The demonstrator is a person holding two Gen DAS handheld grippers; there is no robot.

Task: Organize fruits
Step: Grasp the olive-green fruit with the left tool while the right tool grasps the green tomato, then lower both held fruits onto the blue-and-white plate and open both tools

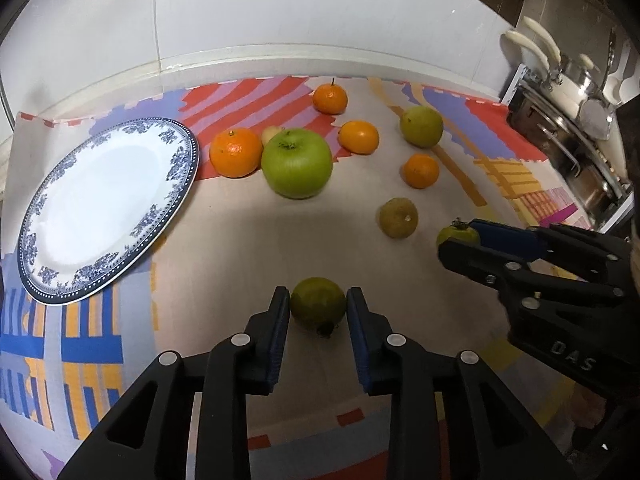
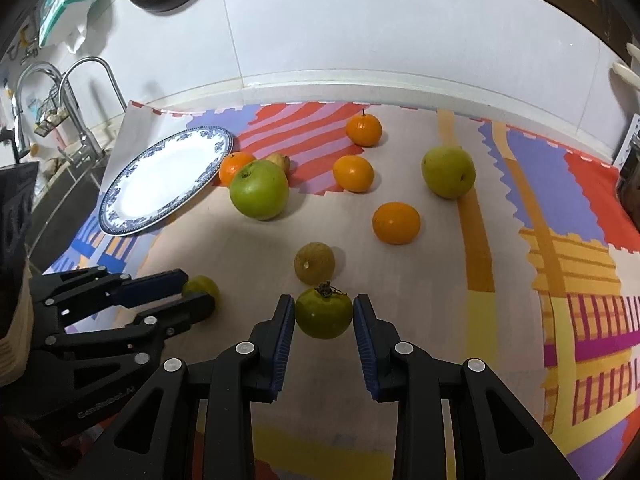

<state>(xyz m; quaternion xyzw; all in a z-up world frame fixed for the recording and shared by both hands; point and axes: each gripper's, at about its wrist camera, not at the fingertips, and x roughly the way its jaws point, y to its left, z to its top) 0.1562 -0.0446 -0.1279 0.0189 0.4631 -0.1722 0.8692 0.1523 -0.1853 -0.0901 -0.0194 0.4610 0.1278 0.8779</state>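
Our left gripper (image 1: 318,334) is matte black plastic, built from angular linkage arms with triangular cut-outs. Round silver rivets (image 1: 240,339) mark each pivot. The inner faces of its jaws carry ribbed blue pads (image 1: 280,344). Our right gripper (image 2: 324,340) has the same black frame, silver rivets and blue pads (image 2: 285,346). From the left wrist view, its side shows raised lettering reading "DAS" (image 1: 573,356). From the right wrist view, faint raised lettering runs along the left gripper's body (image 2: 106,397), too blurred to read.
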